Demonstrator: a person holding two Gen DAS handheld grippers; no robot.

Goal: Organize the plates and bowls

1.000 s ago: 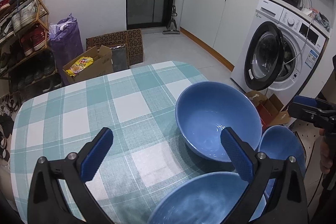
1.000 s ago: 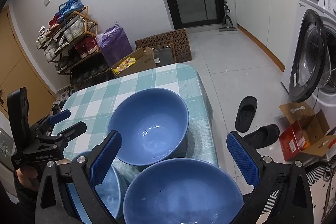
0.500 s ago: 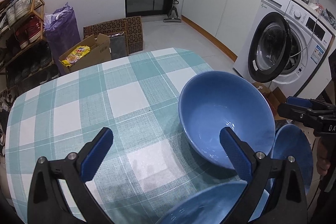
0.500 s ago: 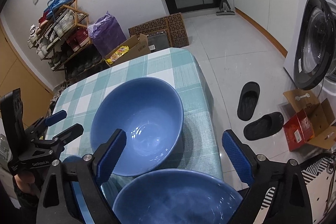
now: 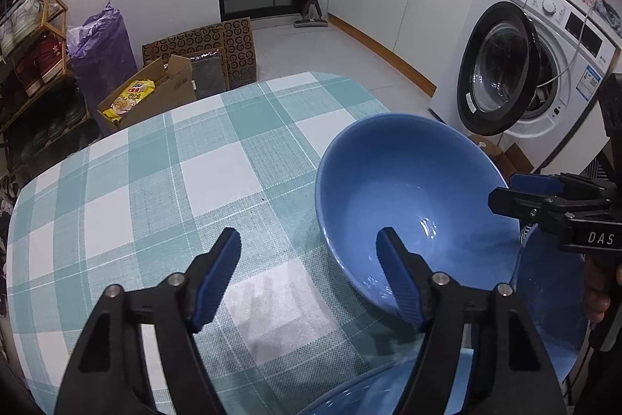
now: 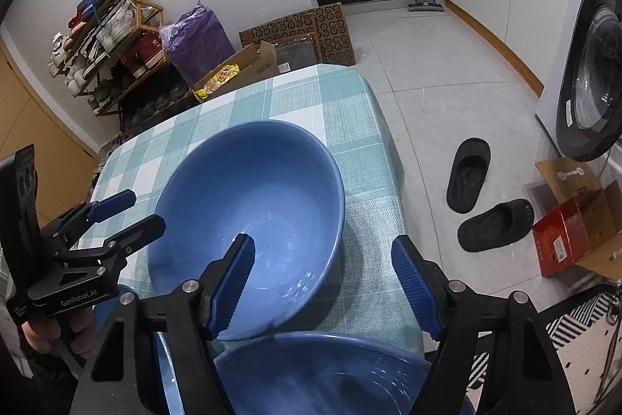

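Centre of both frames: large blue bowl (image 5: 412,193) upright on checked tablecloth (image 5: 155,189). My left gripper (image 5: 309,275) and right gripper (image 6: 322,282), jaws just narrowing, each straddle its rim, unclenched, pads not pressing. Lower frame: second blue bowl (image 6: 322,376); lower right, third bowl (image 5: 552,302).

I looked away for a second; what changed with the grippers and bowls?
Both grippers dropped closer to the big blue bowl. The left gripper and right gripper have just been closing, each now straddling the bowl's rim, pads not yet pressing. The bowls stayed put on the tablecloth.
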